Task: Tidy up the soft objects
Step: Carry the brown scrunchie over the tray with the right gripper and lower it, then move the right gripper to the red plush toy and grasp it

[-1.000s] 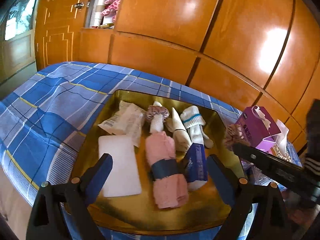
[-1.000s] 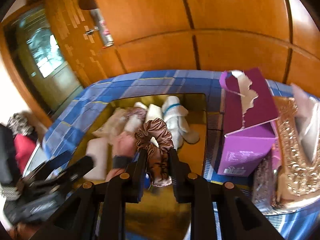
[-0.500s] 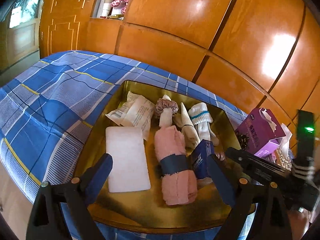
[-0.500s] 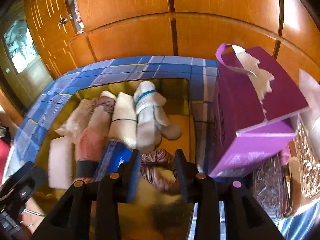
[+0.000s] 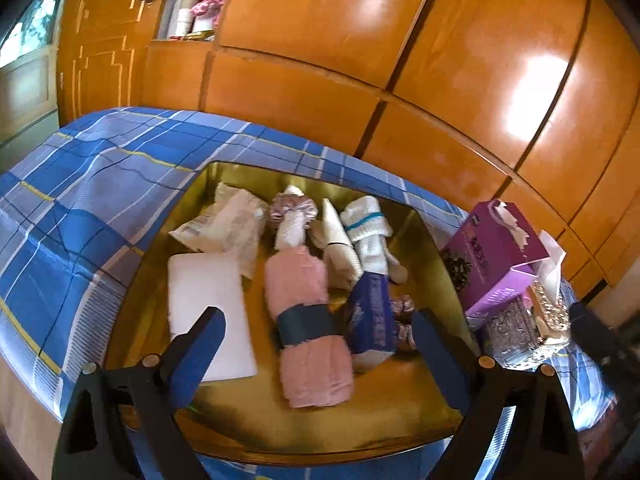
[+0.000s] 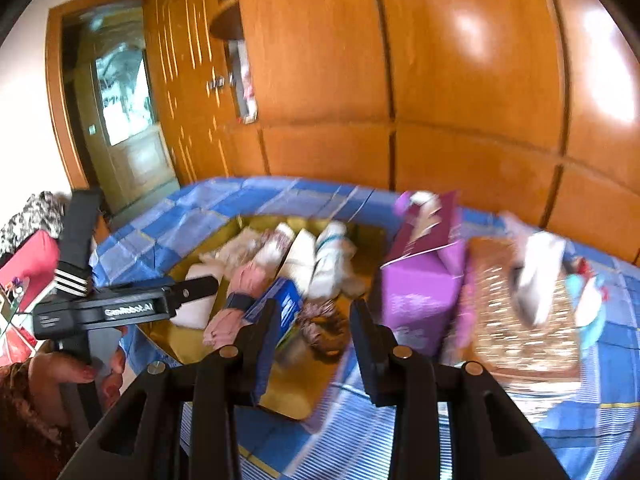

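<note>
Brown satin scrunchie (image 6: 324, 326), pinched in the right gripper (image 6: 314, 332) a second ago, now lies loose in the gold tray (image 5: 280, 420) near its right edge, just beside the blue tissue pack (image 5: 372, 320) and close to the purple tissue box (image 5: 492, 256) outside the tray. The right gripper has pulled back and up, its jaws just opened to a modest gap that holds nothing. The left gripper (image 5: 316, 344) hangs spread wide and empty over the tray's near edge, above the pink towel roll (image 5: 308, 320).
</note>
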Action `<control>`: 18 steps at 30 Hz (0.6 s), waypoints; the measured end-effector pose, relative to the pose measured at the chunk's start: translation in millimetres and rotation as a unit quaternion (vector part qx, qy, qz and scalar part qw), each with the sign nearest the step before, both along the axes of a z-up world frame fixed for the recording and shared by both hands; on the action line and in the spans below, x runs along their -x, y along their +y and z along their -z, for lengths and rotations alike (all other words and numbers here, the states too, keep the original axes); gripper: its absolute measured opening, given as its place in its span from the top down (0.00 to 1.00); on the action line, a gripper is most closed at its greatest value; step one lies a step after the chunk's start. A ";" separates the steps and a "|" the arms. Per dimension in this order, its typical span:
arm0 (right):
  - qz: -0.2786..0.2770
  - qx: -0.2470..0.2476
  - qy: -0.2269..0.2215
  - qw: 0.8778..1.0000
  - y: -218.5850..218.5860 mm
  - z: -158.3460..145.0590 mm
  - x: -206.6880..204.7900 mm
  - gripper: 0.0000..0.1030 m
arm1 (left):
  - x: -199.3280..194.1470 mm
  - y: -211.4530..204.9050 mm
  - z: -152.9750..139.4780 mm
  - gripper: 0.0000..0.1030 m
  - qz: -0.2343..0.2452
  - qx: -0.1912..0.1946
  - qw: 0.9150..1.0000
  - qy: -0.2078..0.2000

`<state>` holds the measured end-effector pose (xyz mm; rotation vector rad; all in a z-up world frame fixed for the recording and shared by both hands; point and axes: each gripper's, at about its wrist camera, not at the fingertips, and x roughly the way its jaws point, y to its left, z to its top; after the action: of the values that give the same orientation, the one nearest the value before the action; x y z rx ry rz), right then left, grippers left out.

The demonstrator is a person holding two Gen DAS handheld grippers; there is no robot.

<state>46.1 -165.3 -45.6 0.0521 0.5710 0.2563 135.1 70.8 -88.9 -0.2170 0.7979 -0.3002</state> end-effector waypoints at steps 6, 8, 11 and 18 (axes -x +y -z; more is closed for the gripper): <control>0.084 -0.010 -0.036 0.996 -52.9 -15.2 20.2 0.66 | 1.9 -21.3 -7.1 0.08 0.030 0.002 1.000 -0.004; 0.114 -0.021 -0.029 0.993 -73.2 -13.2 21.5 0.65 | 3.4 -32.0 -10.1 0.07 0.044 -0.002 0.999 -0.007; 0.162 -0.055 -0.004 0.985 -110.9 -2.9 18.3 0.65 | 5.7 -45.0 -14.0 0.07 0.064 -0.007 0.998 -0.012; 0.258 -0.188 0.071 0.945 -214.6 48.1 11.2 0.59 | 16.2 -74.6 -21.1 0.06 0.106 -0.020 0.994 -0.023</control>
<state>34.9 -379.9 -93.7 0.5874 0.6257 -0.1544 118.9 -3.8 -67.8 -0.0865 0.7828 -0.4869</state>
